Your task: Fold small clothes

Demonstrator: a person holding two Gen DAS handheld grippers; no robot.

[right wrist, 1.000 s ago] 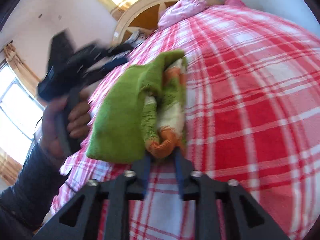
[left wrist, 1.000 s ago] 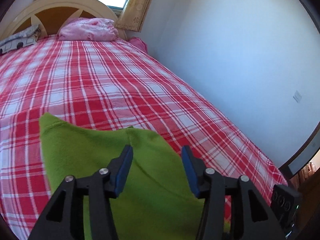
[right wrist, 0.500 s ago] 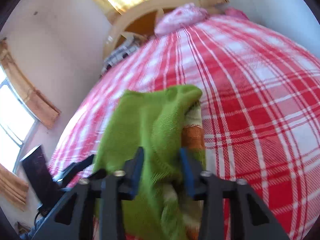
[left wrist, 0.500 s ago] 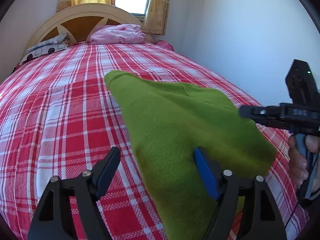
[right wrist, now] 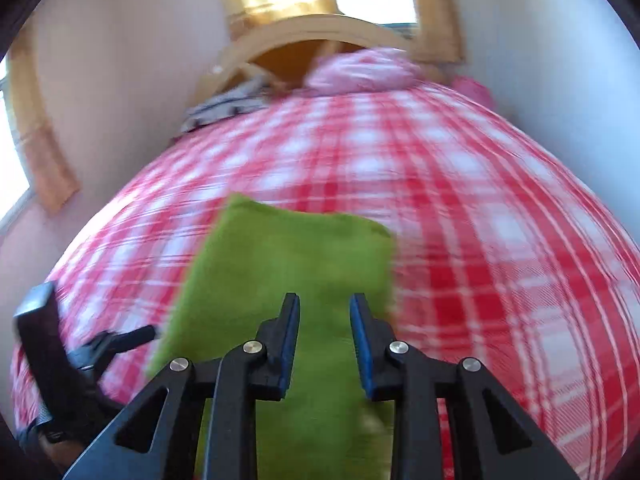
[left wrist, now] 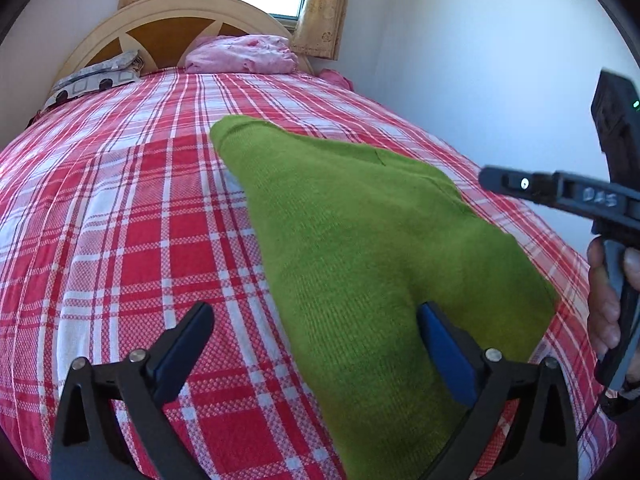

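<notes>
Left wrist view: green garment (left wrist: 360,248) lies folded on the plaid bed (left wrist: 120,220), center frame; both grippers' fingers (left wrist: 180,344) apart, empty; folding appears nearly complete.

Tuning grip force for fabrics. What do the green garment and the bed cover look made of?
Green garment: looks like a soft knit, wool or acrylic, matte; fine ribbed rows show in the left wrist view. Bed cover: looks like thin woven cotton, matte; a small checked weave shows inside the red and white plaid.

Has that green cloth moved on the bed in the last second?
Yes. The green cloth has spread up the bed toward the headboard, lying flatter.
</notes>
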